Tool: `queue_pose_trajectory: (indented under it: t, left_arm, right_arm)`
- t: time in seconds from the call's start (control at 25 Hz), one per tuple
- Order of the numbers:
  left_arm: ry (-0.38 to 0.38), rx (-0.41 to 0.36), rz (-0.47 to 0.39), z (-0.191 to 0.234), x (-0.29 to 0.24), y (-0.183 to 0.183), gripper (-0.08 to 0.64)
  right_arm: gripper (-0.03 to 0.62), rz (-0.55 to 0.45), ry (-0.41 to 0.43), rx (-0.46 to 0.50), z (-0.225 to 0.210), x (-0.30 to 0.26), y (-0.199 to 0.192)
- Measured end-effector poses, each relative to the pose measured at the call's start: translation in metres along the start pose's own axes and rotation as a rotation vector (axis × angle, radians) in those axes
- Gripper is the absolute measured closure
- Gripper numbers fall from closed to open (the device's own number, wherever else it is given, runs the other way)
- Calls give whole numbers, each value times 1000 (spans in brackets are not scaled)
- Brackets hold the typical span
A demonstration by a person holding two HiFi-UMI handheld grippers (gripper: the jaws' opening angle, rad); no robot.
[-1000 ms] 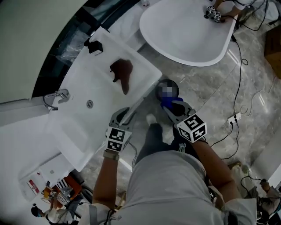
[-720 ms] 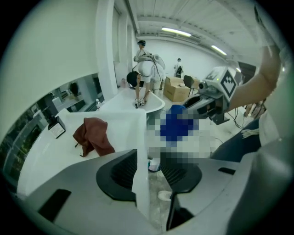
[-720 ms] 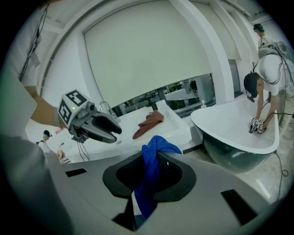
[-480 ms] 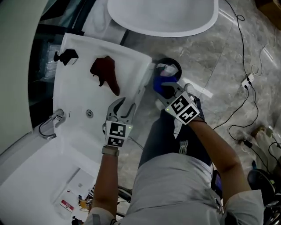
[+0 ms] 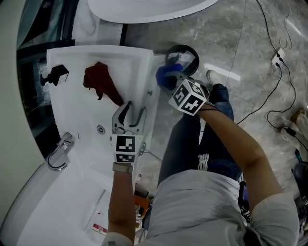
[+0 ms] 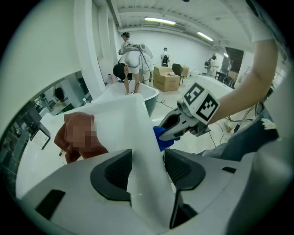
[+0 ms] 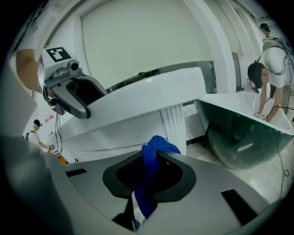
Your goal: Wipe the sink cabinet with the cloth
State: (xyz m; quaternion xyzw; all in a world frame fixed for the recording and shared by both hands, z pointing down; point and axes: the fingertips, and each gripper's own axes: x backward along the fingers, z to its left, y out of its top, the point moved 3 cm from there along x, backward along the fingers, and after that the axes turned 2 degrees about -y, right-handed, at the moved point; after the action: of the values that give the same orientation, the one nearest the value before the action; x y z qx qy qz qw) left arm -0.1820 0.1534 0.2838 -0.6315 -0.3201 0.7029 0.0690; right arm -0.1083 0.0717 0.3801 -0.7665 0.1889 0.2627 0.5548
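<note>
**Blue cloth at the cabinet's rim**

A white sink cabinet (image 5: 82,113) stands on a grey marble floor (image 5: 250,57), with a white bathtub (image 5: 144,8) at its 12 o'clock. A faucet (image 5: 60,153) sits on top, and a dark red rag (image 5: 98,81) lies at 10 o'clock from the left claw (image 5: 134,109). That claw straddles the front rim (its jaws stand wide and have just been opening). At 2 o'clock from it, off the rim, the right claw (image 5: 172,79) is clamped on the blue cloth (image 5: 163,77), beside a black bucket (image 5: 185,55).

Only the left gripper view shows the far room, with people (image 6: 131,59), a cardboard box (image 6: 165,78) and ceiling strip lights (image 6: 158,20). Only the right gripper view shows the cabinet's underside.
</note>
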Motion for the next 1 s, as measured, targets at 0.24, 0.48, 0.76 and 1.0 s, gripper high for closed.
queue_pose_trajectory:
  t: [0.24,0.48,0.76,1.0]
  left_arm:
    - [13,1,-47,5,-7,1,316]
    - [33,29,-62,9,-9,-6,305]
    - [36,114,-89,12,-10,-1,298]
    - [62,150,-84,14,-11,0,290]
  right_arm:
    - [531,-2,3,1,5,-36,-14]
    - [531,-21,-24,-28,1,-57,-19]
    - [531,-42,-44,-10,-4,-79,-16]
    - [530,-27,-62,52,-5,-93,-18]
